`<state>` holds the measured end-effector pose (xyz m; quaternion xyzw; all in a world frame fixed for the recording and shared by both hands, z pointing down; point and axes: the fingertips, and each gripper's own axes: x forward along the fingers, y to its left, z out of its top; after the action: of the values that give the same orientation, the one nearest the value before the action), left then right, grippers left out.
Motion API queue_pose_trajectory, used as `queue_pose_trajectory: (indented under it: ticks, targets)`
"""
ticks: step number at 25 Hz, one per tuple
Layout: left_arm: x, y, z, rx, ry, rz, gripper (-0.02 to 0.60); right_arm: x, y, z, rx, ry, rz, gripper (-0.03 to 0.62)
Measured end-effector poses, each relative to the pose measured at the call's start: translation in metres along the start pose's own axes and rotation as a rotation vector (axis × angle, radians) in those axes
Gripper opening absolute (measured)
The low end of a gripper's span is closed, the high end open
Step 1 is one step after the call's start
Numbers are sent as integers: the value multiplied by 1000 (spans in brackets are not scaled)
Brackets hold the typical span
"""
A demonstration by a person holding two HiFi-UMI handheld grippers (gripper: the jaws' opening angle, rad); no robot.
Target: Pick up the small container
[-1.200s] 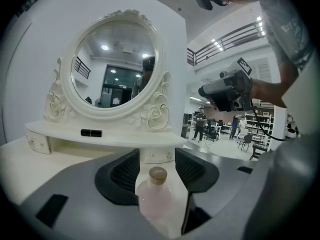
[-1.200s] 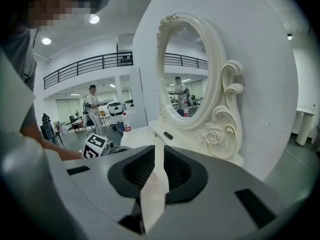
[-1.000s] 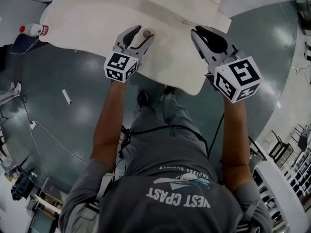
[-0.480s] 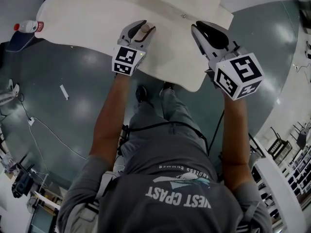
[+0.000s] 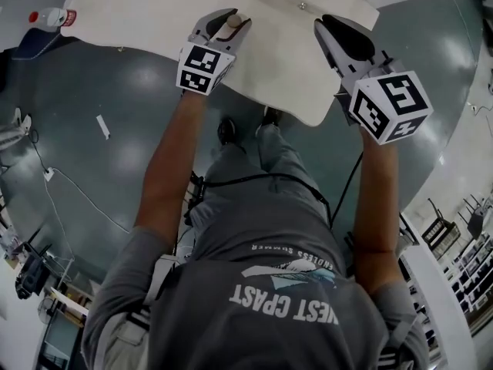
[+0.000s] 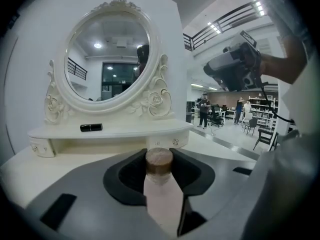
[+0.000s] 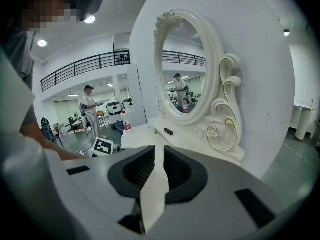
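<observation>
The small container point(image 6: 159, 170) is a pale pink bottle with a brown cork-like cap. It stands on the white vanity table point(image 5: 139, 14) between the pads of my left gripper point(image 6: 159, 158). The jaws are closing and both pads touch the cap's sides. From the head view, the container point(image 5: 233, 22) shows inside the left gripper point(image 5: 229, 17) near the table's front edge. My right gripper point(image 5: 323, 23) hovers over the table's right part, apart from the container. In its own view the right gripper point(image 7: 155, 160) has its jaws nearly together with nothing between them.
An oval white mirror with a carved frame point(image 6: 107, 59) stands on a raised shelf at the table's back; a small black tube point(image 6: 91, 127) lies on that shelf. A bottle point(image 5: 50, 15) sits at the left, beyond the table's left end. My legs are below the table's front edge.
The left gripper's jaws have closed in around the container's cap. In the head view both grippers and the table sit higher in the frame than before.
</observation>
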<state>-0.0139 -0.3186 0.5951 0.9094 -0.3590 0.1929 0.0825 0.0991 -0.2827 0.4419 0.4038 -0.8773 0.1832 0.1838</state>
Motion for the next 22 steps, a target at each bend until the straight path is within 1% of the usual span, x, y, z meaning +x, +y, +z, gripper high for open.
queue_pose_trajectory:
  ticks: [4,12,22]
  targets:
    - [-26,5,23,25,-15,-5,149,-7,8,6,-4,-15,-5,75]
    - [-89,27,67,79,-28,28,149,-16,30,29,-36,-56,-13,75]
    - [-156,21,127,145,-79,43,149,-45,47,49,-78,-96,-48,75]
